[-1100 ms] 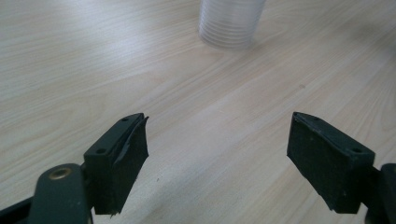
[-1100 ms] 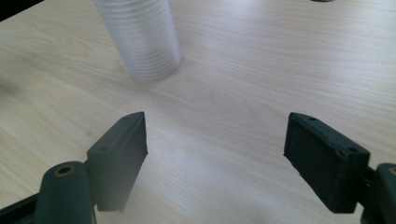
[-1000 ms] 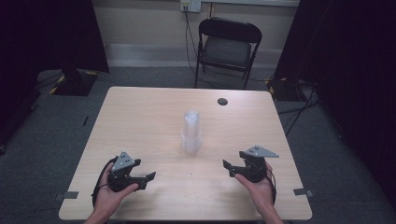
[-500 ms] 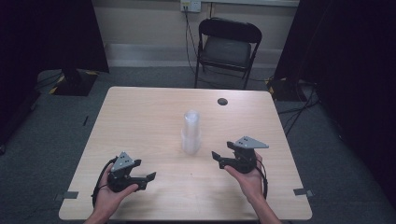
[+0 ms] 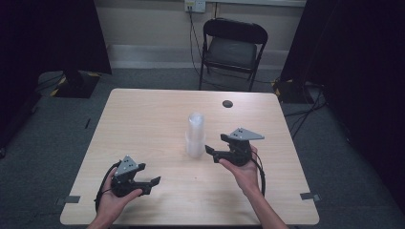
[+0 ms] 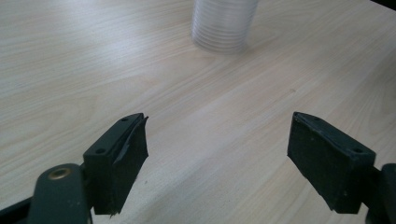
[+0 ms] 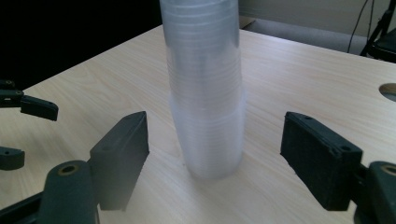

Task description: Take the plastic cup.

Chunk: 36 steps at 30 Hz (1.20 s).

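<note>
Stacked clear plastic cups (image 5: 195, 135) stand upright mid-table on the pale wooden table (image 5: 143, 119), the right gripper (image 5: 208, 150) just beside them, jaws having just been opening with nothing pinched, apparently lining up a grasp, while the left gripper (image 5: 154, 182) waits open nearby.
</note>
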{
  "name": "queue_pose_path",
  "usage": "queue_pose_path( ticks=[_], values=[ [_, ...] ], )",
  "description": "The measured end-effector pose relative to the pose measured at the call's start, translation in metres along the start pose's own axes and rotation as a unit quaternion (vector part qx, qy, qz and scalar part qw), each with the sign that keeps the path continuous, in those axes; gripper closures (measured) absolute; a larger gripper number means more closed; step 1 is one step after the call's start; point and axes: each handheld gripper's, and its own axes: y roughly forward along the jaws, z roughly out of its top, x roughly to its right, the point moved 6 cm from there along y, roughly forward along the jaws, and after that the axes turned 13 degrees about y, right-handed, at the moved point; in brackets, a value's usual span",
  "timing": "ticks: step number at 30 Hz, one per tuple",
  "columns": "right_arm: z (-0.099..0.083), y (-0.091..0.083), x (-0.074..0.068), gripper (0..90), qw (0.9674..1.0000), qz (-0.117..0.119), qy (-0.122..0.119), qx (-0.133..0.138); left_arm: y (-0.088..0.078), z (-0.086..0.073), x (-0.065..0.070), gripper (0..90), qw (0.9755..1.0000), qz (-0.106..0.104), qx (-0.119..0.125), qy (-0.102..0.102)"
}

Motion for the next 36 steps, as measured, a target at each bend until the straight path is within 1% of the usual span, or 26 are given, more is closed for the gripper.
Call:
queue_pose_path(
  ticks=[1,2,6,11,12,13,15,16,17,18,19,20,21,22,24,28,30,36],
  values=[
    [0.005,0.005,-0.002,22.9,1.0,0.001,-0.003,0.0,0.0,0.0,0.0,19.9,1.0,0.0,0.001,0.001],
    [0.005,0.005,-0.002,22.9,1.0,0.001,-0.003,0.0,0.0,0.0,0.0,19.9,1.0,0.0,0.0,0.002],
    [0.017,0.017,-0.005,22.5,0.9999,0.01,-0.008,0.008,0.001,0.0,0.001,19.8,1.0,-0.002,-0.002,0.003],
    [0.027,0.036,-0.009,19.7,0.9998,0.017,-0.012,0.007,0.001,-0.001,0.0,19.8,1.0,0.0,-0.003,0.005],
    [0.027,0.036,-0.009,19.7,0.9998,0.017,-0.012,0.007,0.001,-0.001,0.0,19.8,1.0,0.0,-0.003,0.005],
    [0.03,0.042,-0.01,18.5,0.9998,0.015,-0.014,0.006,0.001,-0.001,-0.001,19.8,1.0,0.0,-0.003,0.004],
    [0.031,0.049,-0.01,18.0,0.9998,0.015,-0.015,0.004,0.002,-0.001,-0.001,19.8,1.0,-0.001,-0.004,0.002],
    [0.031,0.049,-0.01,18.0,0.9998,0.015,-0.015,0.004,0.002,-0.001,-0.001,19.8,1.0,-0.001,-0.004,0.002],
    [0.032,0.054,-0.009,16.5,0.9998,0.012,-0.016,0.003,0.002,-0.001,-0.001,19.8,1.0,0.0,-0.005,0.003],
    [0.032,0.054,-0.009,16.5,0.9998,0.012,-0.016,0.003,0.002,-0.001,-0.001,19.8,1.0,0.0,-0.005,0.003],
    [0.033,0.059,-0.008,15.7,0.9998,0.012,-0.013,0.004,0.002,-0.001,-0.001,19.8,1.0,-0.001,-0.004,0.003],
    [0.033,0.059,-0.008,15.7,0.9998,0.012,-0.013,0.004,0.002,-0.001,-0.001,19.8,1.0,-0.001,-0.004,0.003],
    [0.036,0.063,-0.007,15.5,0.9998,0.014,-0.012,0.01,0.002,-0.001,-0.001,19.8,1.0,-0.001,-0.004,0.003],
    [0.036,0.063,-0.007,15.5,0.9998,0.014,-0.012,0.01,0.002,-0.001,-0.001,19.8,1.0,-0.001,-0.004,0.003],
    [0.037,0.07,-0.008,15.1,0.9998,0.014,-0.015,0.007,0.002,-0.001,-0.001,19.8,1.0,0.0,-0.004,0.003],
    [0.034,0.081,-0.009,15.5,0.9997,0.019,-0.017,0.005,0.001,-0.001,-0.001,19.8,1.0,0.0,-0.003,0.005],
    [0.032,0.086,-0.009,16.6,0.9996,0.017,-0.021,0.003,0.001,-0.001,-0.002,19.8,1.0,0.001,-0.002,0.005],
    [0.029,0.095,-0.005,18.6,0.9997,0.016,-0.017,0.002,0.001,-0.001,-0.002,19.8,1.0,0.0,-0.002,0.004]
  ],
)
